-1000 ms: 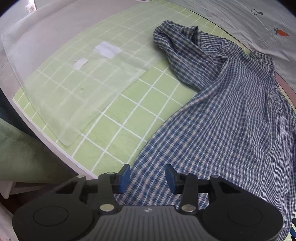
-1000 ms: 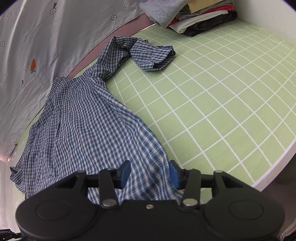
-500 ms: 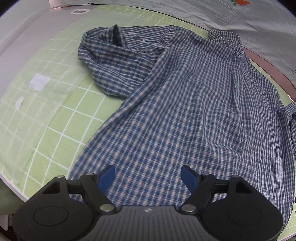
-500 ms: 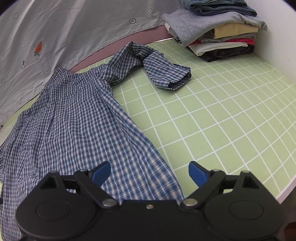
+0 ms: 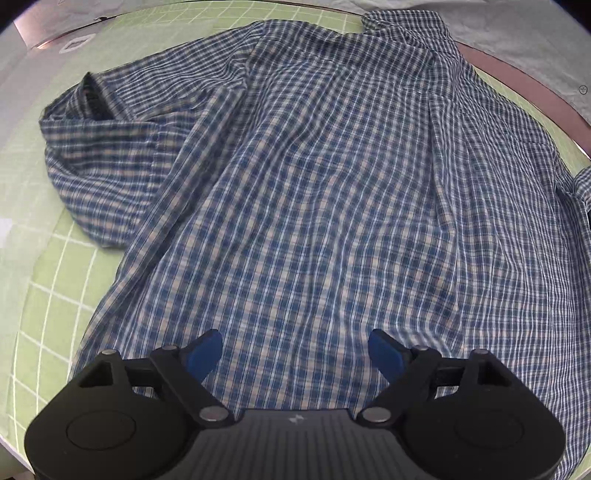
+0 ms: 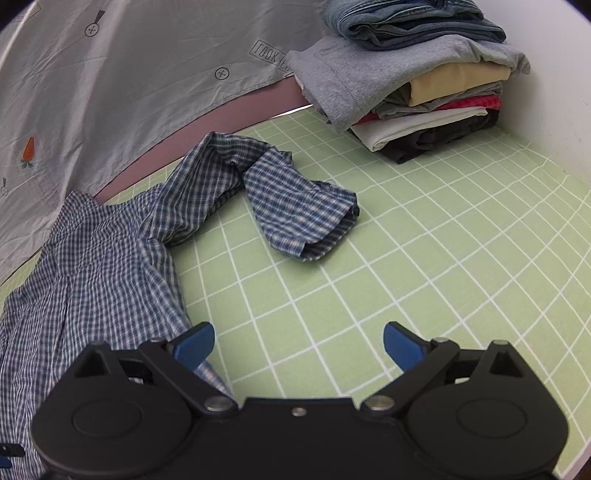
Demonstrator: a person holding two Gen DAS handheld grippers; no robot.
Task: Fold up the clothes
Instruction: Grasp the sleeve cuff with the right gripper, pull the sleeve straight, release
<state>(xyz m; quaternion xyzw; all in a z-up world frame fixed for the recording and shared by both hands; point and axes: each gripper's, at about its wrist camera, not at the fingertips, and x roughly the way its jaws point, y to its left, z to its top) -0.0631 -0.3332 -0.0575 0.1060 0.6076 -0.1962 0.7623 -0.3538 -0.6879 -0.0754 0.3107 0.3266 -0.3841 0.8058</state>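
A blue and white checked shirt [image 5: 314,206] lies spread back-up on the green grid mat [image 5: 40,291]. Its collar [image 5: 402,29] points to the far side and one sleeve [image 5: 110,158] is bunched at the left. My left gripper [image 5: 295,354] hovers open over the shirt's hem, nothing between its blue pads. In the right wrist view the shirt's body [image 6: 85,288] fills the left and its other sleeve [image 6: 295,214] lies bent on the mat [image 6: 424,258]. My right gripper [image 6: 299,345] stands open above bare mat, just right of the shirt's side edge.
A stack of folded clothes [image 6: 417,77] sits at the far right corner against a white wall. A grey printed sheet [image 6: 110,92] covers the far side beyond a mauve edge strip [image 6: 229,122]. The mat's front edge runs close under both grippers.
Both grippers have let go of the shirt's hem and opened wide. The left view has swung right over the shirt; the right view has shifted right and lifted off the cloth.
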